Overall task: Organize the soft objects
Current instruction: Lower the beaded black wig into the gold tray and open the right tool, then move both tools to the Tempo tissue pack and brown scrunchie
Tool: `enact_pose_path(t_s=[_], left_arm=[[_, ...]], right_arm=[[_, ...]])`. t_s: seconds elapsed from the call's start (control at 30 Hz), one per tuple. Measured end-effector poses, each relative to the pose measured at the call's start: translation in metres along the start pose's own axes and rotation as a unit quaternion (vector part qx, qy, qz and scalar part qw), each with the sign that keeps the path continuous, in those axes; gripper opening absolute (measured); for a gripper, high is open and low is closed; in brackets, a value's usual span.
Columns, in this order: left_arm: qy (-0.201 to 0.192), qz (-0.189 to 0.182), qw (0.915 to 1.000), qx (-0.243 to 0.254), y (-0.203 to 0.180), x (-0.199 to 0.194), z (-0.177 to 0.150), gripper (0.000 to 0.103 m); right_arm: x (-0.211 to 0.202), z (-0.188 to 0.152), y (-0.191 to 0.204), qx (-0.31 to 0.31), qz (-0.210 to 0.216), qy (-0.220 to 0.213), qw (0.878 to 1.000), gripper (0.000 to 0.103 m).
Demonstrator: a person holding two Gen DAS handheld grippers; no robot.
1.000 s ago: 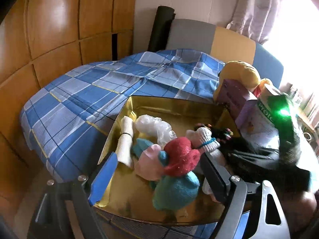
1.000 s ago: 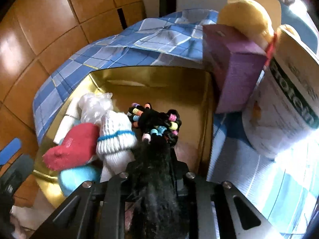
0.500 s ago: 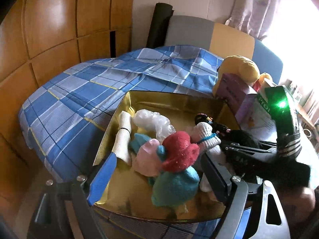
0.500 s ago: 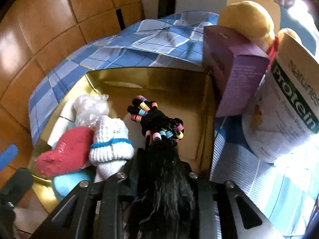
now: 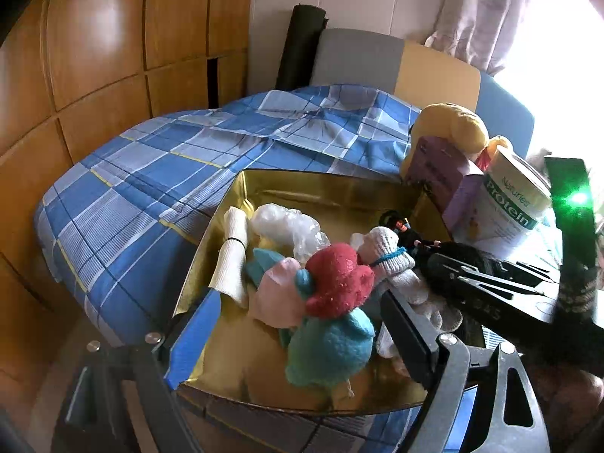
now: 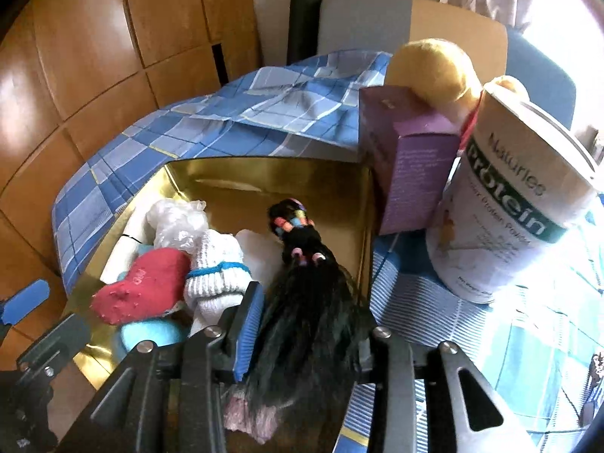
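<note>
The right gripper (image 6: pixel 305 324) is hovering over the lower right part of the gold box (image 6: pixel 264 173), and its jaws have just been opening; the black hairpiece with coloured beads (image 6: pixel 302 264) is lying between them, its beaded end resting inside the box, and the blue pad on the left is standing apart from the hair, so the grip is released. To the left of it, a white sock with a blue band (image 6: pixel 215 268), a red sock (image 6: pixel 139 287) and a crumpled clear plastic bag (image 6: pixel 177 222) are crowding the left half of the box. At the right, a purple carton (image 6: pixel 411 166) is standing just beside the box wall, with a protein tub (image 6: pixel 517 204) next to it and a yellow plush toy (image 6: pixel 434 68) behind both. In the left wrist view, the left gripper (image 5: pixel 298 321) is waiting wide open at the bottom of the frame, holding nothing, with a teal soft toy (image 5: pixel 332 351) and a pink one (image 5: pixel 279 294) lying between its fingers. The box is sitting on a blue checked blanket (image 5: pixel 151 173) covering the bed.
</note>
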State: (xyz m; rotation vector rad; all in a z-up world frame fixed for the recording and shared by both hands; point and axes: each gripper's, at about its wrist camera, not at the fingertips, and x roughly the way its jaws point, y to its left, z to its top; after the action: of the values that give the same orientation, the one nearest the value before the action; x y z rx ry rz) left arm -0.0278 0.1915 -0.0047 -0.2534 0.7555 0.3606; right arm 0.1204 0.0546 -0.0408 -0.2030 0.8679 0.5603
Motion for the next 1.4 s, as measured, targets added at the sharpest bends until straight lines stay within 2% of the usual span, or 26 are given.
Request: enact_pose_path(t_s=[0.23, 0.57, 0.87, 1.2, 1.4], left_arm=[[0.001, -0.003, 1.0, -0.007, 0.002, -0.001, 0.0, 0.087], [-0.005, -0.003, 1.0, 0.005, -0.004, -0.004, -0.001, 0.087], [-0.012, -0.022, 0.9997, 0.002, -0.009, -0.007, -0.001, 0.087], [-0.018, -0.059, 0.9969, 0.049, -0.045, -0.016, -0.001, 0.087], [-0.017, -0.101, 0.9906, 0.091, -0.07, -0.024, -0.002, 0.087]], right_arm=[[-0.02, -0.005, 0.011, -0.033, -0.014, -0.02, 0.999, 0.037], [-0.042, -0.024, 0.003, -0.047, 0.002, -0.026, 0.999, 0.037], [-0.065, -0.038, -0.031, -0.016, -0.022, -0.04, 0.999, 0.037], [-0.067, -0.066, -0.116, 0.096, -0.056, 0.002, 0.994, 0.037], [-0.085, -0.092, -0.195, 0.213, -0.084, 0.023, 0.973, 0.037]])
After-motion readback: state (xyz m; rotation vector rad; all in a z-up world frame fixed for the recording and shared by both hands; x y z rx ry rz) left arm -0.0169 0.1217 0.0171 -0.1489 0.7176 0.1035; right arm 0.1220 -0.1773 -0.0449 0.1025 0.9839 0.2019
